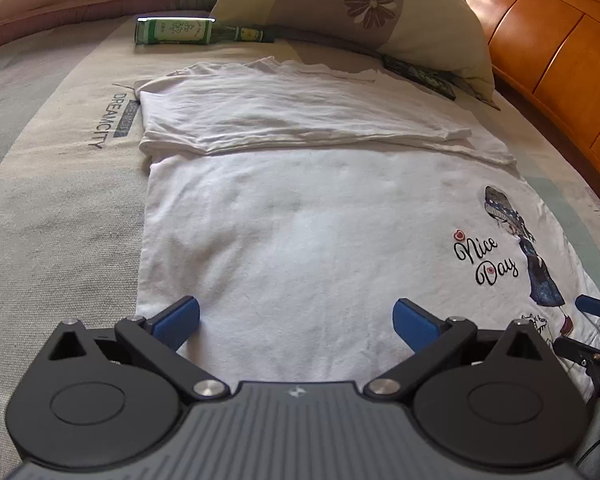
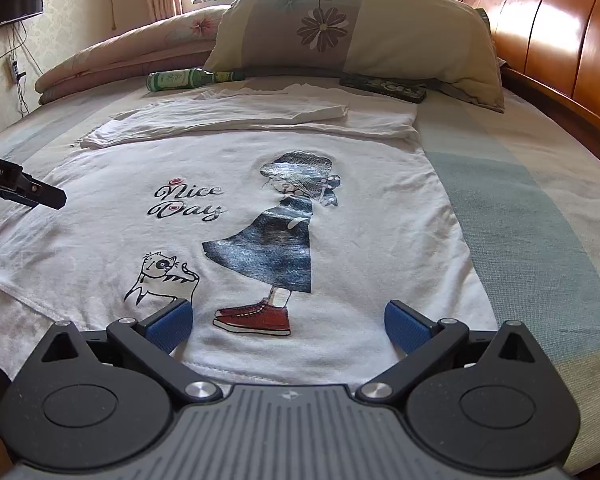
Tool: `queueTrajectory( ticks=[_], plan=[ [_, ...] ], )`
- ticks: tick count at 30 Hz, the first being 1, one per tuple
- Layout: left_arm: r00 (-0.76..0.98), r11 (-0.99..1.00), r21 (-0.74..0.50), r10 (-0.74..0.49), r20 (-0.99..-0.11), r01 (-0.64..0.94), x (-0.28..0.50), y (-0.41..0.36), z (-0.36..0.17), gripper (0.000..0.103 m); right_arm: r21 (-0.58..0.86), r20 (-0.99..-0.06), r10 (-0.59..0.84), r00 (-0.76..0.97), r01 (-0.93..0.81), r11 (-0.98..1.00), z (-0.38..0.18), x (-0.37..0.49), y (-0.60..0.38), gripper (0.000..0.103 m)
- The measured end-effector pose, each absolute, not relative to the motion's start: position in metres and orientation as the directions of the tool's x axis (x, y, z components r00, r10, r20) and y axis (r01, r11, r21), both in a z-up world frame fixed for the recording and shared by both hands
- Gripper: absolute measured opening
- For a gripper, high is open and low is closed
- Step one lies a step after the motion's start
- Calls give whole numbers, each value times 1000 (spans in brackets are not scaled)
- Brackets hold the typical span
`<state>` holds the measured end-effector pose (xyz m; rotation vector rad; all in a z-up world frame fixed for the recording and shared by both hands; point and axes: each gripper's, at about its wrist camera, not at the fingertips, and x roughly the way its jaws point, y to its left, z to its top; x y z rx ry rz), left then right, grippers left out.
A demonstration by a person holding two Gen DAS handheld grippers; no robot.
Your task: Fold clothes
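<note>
On the bed [image 1: 40, 216], the white T-shirt [image 1: 300, 220] lies spread flat with its print upward. Its far edge is already turned over: a long folded band of cloth, sleeve included, lies across the far side, near the green glass bottle [image 1: 172, 31] and the flowered pillow [image 1: 380, 12]. I judge one fold done on the far side; the near side is not yet folded in, and the lengthwise folds remain, so the task looks less than half finished.

The left gripper [image 1: 296, 318] hovers over the plain, unprinted part of the shirt near its near edge, jaws wide apart and holding nothing. The right gripper [image 2: 288, 320] sits over the near edge beside the printed red shoes, jaws likewise spread wide and empty, the cloth passing between and beneath the fingers. Whether either touches the fabric I cannot tell.

The left wrist view shows the shirt's left edge against the bed cover and the "DREAMCITY" lettering, and only clips the print at its right. The right wrist view shows the whole print (girl, cat, "Nice Day"), the shirt's right edge, the dark remote-like object [image 2: 384, 88] by the pillow, the wooden headboard [image 2: 560, 40], and the window and wall screen beyond.
</note>
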<state>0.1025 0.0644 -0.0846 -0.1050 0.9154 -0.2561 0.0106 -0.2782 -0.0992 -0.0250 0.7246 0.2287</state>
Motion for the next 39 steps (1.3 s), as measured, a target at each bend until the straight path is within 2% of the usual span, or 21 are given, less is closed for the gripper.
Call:
queueTrajectory(
  ticks=[5,7,16,26,31,35,39],
  plan=[
    [583,966,-218,-259,-770,141,96,76,-79,102,55,-659,198,725,-216,975,-99,10,-277,103],
    [580,979,-173,-203,-789,107,96,73,-75,102,54,-659,197,726,-216,975,-99,10,-277,103],
    [615,967,-136,-243,-750,217,83,34,-54,102,51,-661,193,725,-214,976,-99,11,-277,103],
    [563,963,-126,-244,-789,240,75,12,-82,102,49,-663,192,723,-214,976,-99,10,-277,103],
    [604,959,-50,-216,-767,279,46,15,-87,102,47,-664,189,724,-212,976,-99,11,-276,103],
    [595,950,11,-186,-782,311,29,12,-83,102,45,-663,187,725,-210,977,-99,10,-276,103],
    [618,936,28,-210,-757,352,22,2,-70,102,46,-662,187,726,-210,977,-99,10,-276,103]
  ],
)
